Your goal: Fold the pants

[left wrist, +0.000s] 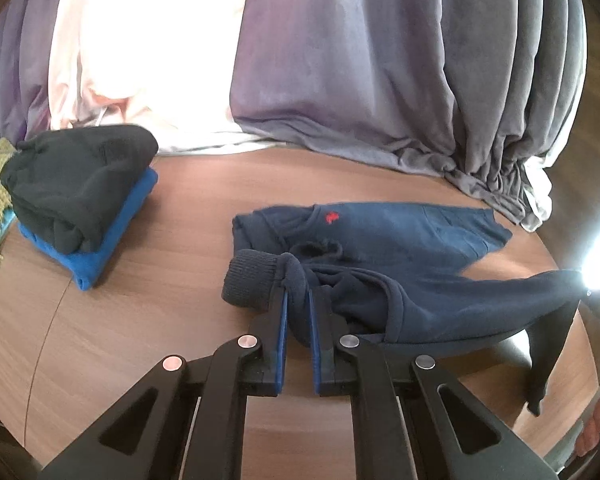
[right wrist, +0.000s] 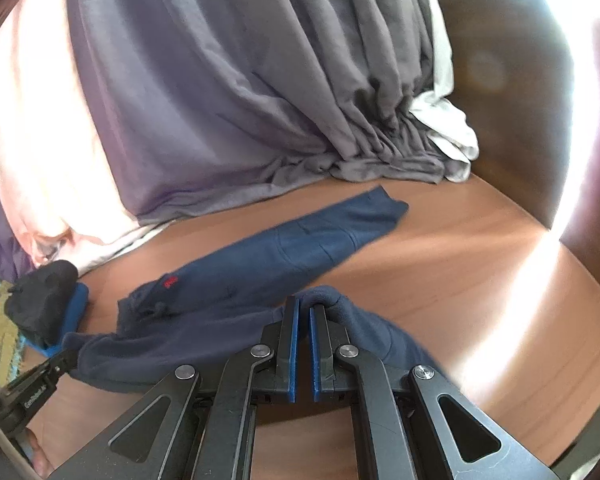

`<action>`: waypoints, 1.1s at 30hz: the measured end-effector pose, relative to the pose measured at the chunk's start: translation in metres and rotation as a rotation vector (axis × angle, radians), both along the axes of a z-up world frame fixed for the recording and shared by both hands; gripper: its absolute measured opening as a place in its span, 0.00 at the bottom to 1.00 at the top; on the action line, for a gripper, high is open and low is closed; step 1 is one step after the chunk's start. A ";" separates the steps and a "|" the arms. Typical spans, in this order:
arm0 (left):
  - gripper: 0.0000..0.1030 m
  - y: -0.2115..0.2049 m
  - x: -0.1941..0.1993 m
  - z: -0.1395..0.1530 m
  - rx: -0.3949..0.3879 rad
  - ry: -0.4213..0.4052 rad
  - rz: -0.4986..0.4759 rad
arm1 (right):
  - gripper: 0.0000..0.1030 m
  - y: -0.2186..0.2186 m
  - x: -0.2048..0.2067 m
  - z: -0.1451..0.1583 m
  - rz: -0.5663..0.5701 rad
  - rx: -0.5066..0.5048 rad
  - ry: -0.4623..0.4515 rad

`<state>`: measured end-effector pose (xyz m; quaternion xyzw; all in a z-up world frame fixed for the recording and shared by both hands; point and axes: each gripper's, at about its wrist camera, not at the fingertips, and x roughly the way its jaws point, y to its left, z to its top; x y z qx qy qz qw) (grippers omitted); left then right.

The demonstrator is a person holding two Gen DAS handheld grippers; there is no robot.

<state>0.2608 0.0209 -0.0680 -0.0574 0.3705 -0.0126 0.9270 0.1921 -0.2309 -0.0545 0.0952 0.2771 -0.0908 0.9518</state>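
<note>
Navy pants (left wrist: 380, 240) lie on the desk (left wrist: 148, 320), partly folded: both tools, left tool (left wrist: 298, 300) and right tool (right wrist: 303, 312), clamp the leg end lifted over the waist; final folds remain.

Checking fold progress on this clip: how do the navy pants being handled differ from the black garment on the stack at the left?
The navy pants lie spread across the table, part lifted; the black garment sits as a compact folded bundle. The pants are pinched by the left gripper and the right gripper; the black garment is untouched. The pants rest on bare wood; the black garment rests on a blue folded garment. Both are dark, soft clothing.
</note>
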 end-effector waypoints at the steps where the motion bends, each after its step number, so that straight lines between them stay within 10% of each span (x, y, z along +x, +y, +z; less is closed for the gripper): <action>1: 0.10 -0.002 0.003 0.001 0.012 -0.010 0.006 | 0.05 -0.001 0.005 0.002 0.007 -0.002 -0.001; 33: 0.10 0.000 0.145 -0.017 -0.016 0.087 0.205 | 0.05 -0.018 0.207 -0.007 0.189 -0.056 0.131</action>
